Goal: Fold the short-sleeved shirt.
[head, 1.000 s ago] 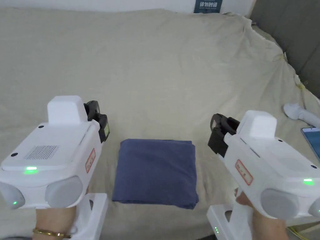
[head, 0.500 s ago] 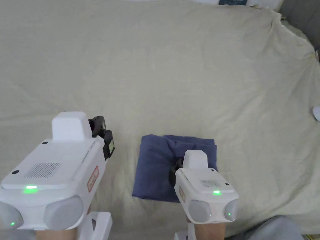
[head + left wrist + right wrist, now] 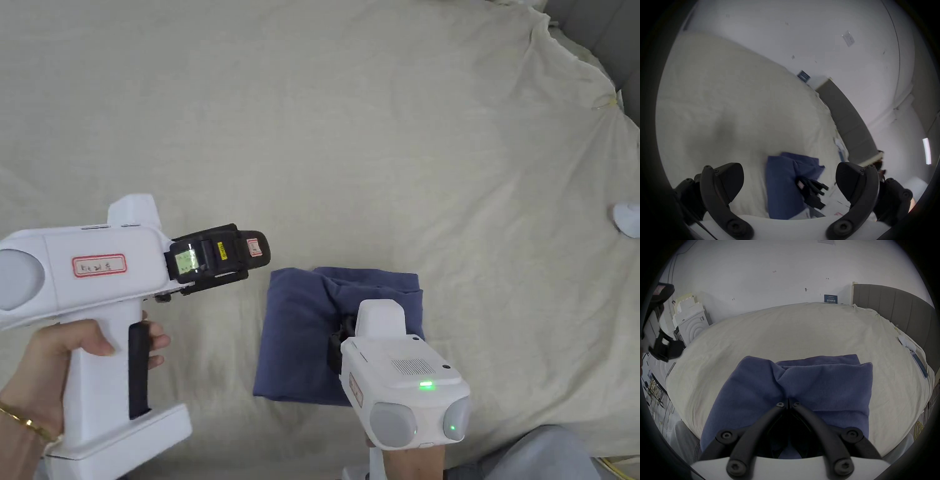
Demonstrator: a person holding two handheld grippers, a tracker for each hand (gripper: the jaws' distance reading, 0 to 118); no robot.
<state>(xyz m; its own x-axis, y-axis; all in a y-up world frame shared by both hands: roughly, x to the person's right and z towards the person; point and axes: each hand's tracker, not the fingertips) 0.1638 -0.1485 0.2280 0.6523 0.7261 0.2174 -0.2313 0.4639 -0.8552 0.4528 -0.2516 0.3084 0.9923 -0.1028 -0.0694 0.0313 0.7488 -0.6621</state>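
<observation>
Right gripper pinching folded shirt.

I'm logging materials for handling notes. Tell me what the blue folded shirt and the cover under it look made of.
Blue folded shirt: soft knit, probably cotton; matte, faintly fuzzy, it puckers where the right hand-held gripper pinches it. Cover: thin woven cloth, likely cotton sheeting; matte cream, with fine creases.

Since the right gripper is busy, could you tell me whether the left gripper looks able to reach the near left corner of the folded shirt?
Probably yes: the left gripper hangs open beside the shirt, with bare bedsheet between; the right gripper pinches mid-shirt.
</observation>
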